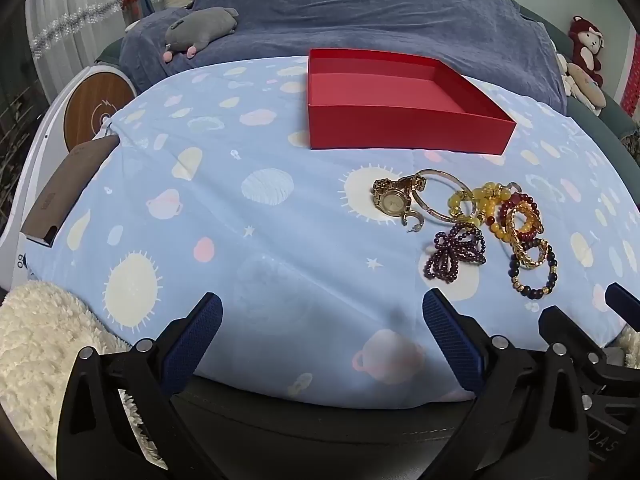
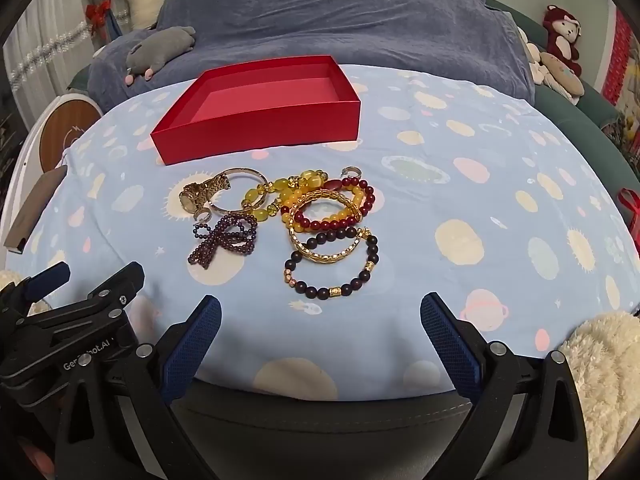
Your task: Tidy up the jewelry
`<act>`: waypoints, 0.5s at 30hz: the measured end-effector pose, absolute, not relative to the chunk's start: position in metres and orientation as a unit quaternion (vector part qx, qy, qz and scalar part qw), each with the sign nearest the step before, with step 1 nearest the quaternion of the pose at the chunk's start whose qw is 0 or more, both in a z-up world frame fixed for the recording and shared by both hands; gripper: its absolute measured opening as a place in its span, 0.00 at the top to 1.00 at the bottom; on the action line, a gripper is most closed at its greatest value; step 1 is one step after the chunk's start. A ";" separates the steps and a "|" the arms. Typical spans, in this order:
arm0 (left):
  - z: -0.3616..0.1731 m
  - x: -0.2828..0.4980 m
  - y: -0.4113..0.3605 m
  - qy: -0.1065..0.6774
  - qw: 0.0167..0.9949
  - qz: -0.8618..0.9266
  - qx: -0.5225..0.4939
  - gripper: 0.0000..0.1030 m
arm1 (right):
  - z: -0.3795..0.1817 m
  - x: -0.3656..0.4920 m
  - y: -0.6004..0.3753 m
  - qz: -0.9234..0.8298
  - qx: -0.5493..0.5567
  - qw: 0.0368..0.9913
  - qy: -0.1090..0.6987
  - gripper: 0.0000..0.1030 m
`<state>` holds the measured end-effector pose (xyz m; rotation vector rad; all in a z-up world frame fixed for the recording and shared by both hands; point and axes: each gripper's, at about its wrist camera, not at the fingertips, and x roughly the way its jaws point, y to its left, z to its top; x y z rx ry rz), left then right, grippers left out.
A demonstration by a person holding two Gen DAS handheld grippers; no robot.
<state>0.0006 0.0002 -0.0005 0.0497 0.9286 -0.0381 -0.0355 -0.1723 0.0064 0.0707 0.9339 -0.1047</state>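
An empty red box (image 1: 400, 128) (image 2: 260, 132) stands on the blue patterned cloth. In front of it lies a heap of jewelry: a gold watch (image 1: 390, 196) (image 2: 200, 192), a purple bead bracelet (image 1: 458, 254) (image 2: 224, 240), yellow beads (image 2: 280, 196), a dark red bead bracelet (image 2: 336, 222), a gold bangle (image 2: 324, 254) and a black bead bracelet (image 1: 534, 276) (image 2: 336, 290). My left gripper (image 1: 322, 320) is open and empty at the cloth's near edge, left of the heap. My right gripper (image 2: 320, 320) is open and empty just in front of the heap.
A grey plush toy (image 1: 200, 28) lies on the blue blanket behind the cloth. A brown card box (image 1: 68, 192) sits at the cloth's left edge beside a white round device (image 1: 96, 108). White fleece (image 2: 604, 368) lies at the near corners. Plush toys (image 2: 560, 40) sit far right.
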 end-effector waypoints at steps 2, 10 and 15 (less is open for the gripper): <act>-0.001 0.001 -0.001 0.449 0.893 -0.018 0.022 0.07 | 0.006 -0.036 -0.172 -0.050 0.032 0.892 0.448 0.07; -0.002 -0.002 0.001 0.442 0.896 -0.022 0.021 0.07 | 0.008 -0.036 -0.170 -0.052 0.035 0.890 0.451 0.07; 0.001 -0.004 -0.002 0.440 0.897 -0.027 0.026 0.07 | 0.008 -0.037 -0.174 -0.051 0.034 0.891 0.450 0.07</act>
